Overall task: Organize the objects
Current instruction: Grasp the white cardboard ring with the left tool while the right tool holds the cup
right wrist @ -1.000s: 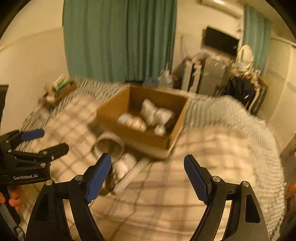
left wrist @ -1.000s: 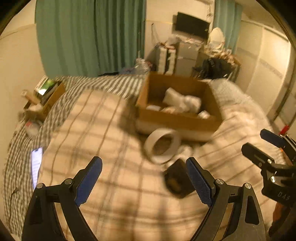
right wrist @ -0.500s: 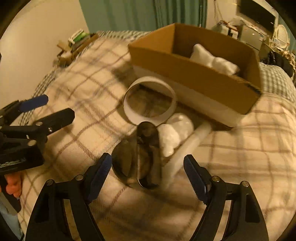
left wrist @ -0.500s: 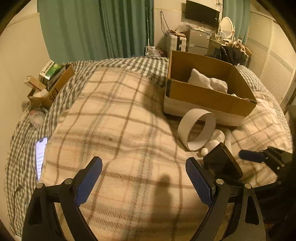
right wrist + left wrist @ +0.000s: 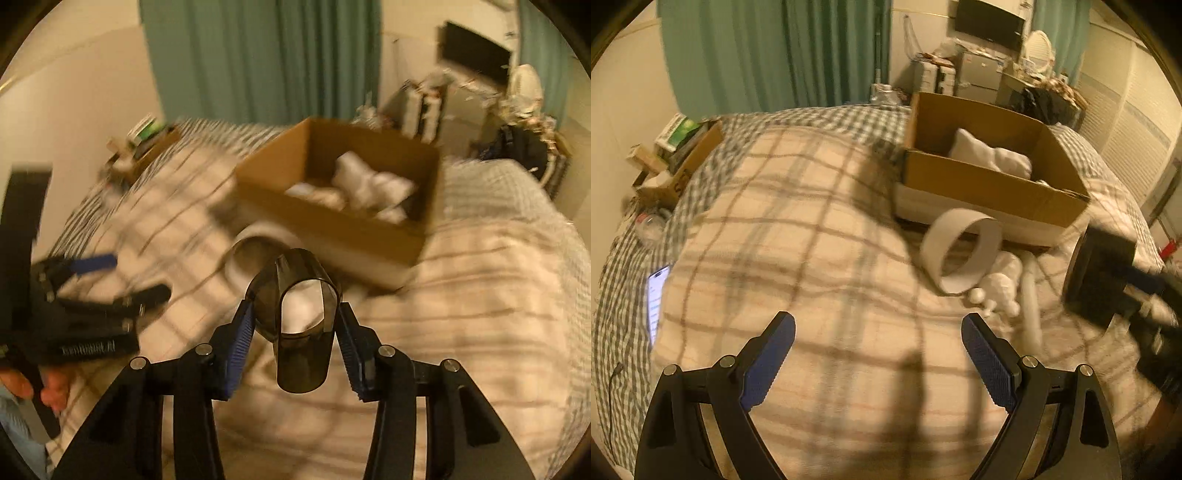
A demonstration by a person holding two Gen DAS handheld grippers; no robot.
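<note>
Smoky translucent plastic tube [image 5: 301,325], a dark oval-mouthed sleeve, sits clamped between the blue-padded fingers [image 5: 240,339] of the right gripper [image 5: 295,332], lifted above the plaid blanket [image 5: 480,295] on the bed. Through its open end a pale blur shows, too smeared to name. In the left wrist view the same tube [image 5: 1097,273] appears as a dark block near the right edge, its far side cut off by motion blur and by the right gripper [image 5: 1152,295] holding it.

Left gripper [image 5: 877,350] hovers over the blanket [image 5: 812,240] with its fingers wide apart and nothing between them; in the right wrist view it [image 5: 110,280] is a blurred black shape at the left, a hand [image 5: 37,384] partly visible beneath.

Near the far side of the bed stands an open cardboard box [image 5: 990,184] with white soft items [image 5: 993,157] inside, their shapes partly hidden by the box wall. Just in front of it lie a white tape-like ring [image 5: 960,254] on edge, lumpy white pieces [image 5: 1001,288] and a pale rod [image 5: 1030,302], all blurred. A lit phone [image 5: 655,299] lies at the bed's left edge.
</note>
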